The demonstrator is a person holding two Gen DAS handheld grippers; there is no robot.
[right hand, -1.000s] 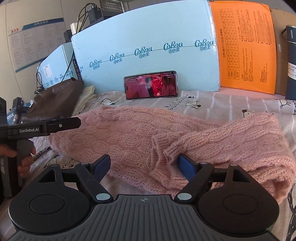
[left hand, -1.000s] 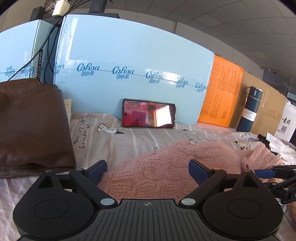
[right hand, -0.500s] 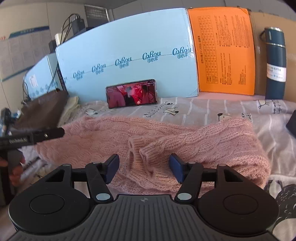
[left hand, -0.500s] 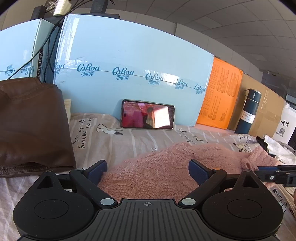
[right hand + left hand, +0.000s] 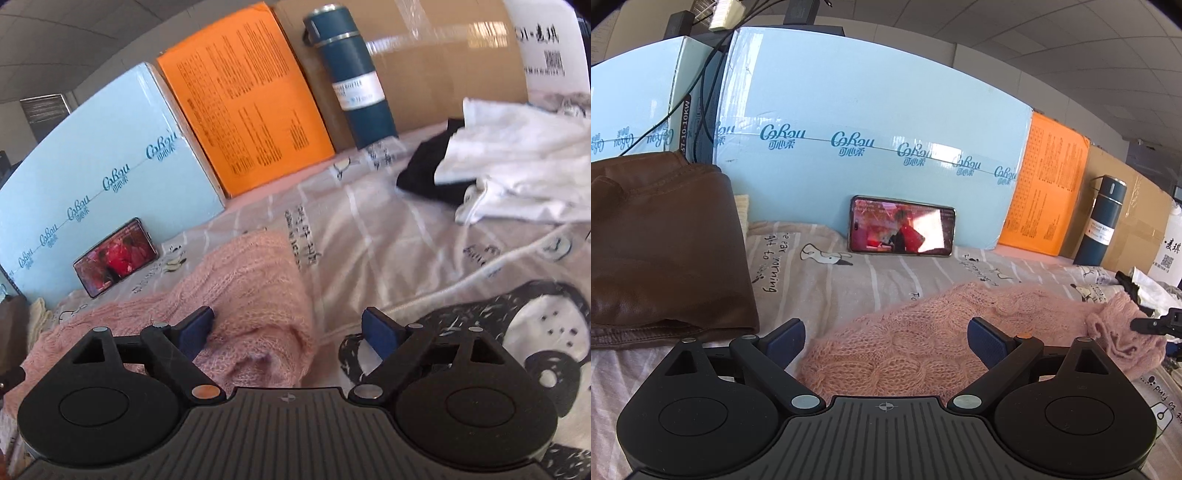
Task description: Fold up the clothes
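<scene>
A pink cable-knit sweater lies folded on the striped bed sheet. My left gripper is open and empty, its jaws wide apart over the sweater's left end. My right gripper is open and empty at the sweater's right end, the left fingertip over the knit and the right one over a white printed garment. The tip of the right gripper shows at the right edge of the left wrist view.
A folded brown leather garment lies at the left. A phone leans on a light blue box. An orange box, a dark blue flask and a cardboard box stand behind. White and black clothes lie at the right.
My right gripper has swung right, from over the sweater's middle to its right end. The left gripper has barely moved. Both stay open.
</scene>
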